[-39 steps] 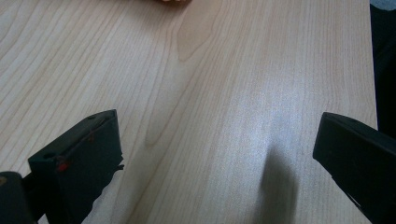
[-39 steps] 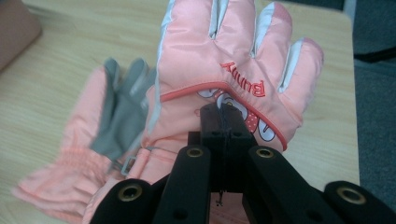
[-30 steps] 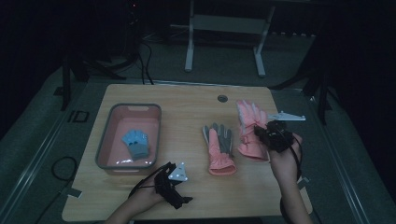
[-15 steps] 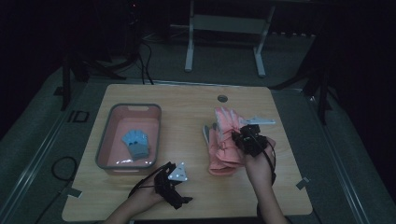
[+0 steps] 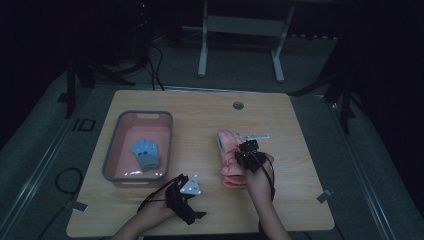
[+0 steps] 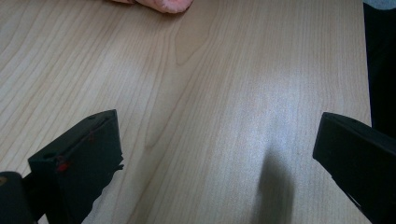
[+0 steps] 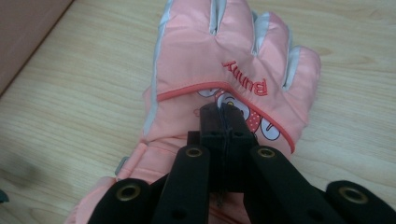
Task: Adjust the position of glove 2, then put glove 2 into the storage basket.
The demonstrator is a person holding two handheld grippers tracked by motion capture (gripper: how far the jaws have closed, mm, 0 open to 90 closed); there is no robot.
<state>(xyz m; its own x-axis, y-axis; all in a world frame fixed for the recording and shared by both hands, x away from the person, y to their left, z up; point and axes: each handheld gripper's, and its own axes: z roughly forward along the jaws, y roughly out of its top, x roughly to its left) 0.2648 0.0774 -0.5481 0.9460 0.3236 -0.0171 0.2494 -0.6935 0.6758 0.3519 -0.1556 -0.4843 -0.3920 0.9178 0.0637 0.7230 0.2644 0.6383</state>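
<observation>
A pink glove (image 7: 224, 51) with red "Bunny" lettering lies back up on the wooden table (image 7: 70, 107). My right gripper (image 7: 224, 116) is shut on a pinch of its fabric near the cuff. From above, this glove (image 5: 231, 157) rests on top of a second glove, right of the table's middle, with my right gripper (image 5: 248, 152) over its right edge. My left gripper (image 5: 187, 202) rests near the front edge. In its own view my left gripper (image 6: 219, 154) stands open over bare wood, and the pink glove's edge (image 6: 159, 3) shows at the top.
A pink bin with a grey rim (image 5: 112, 150) stands on the left half of the table and holds a blue-grey glove (image 5: 146, 154). A round grommet (image 5: 238, 105) sits near the far edge. The bin's corner (image 7: 23, 32) lies left of the glove.
My right gripper has carried the pink glove left and down, onto the glove that lay palm up in the middle. The left gripper has stayed in place.
</observation>
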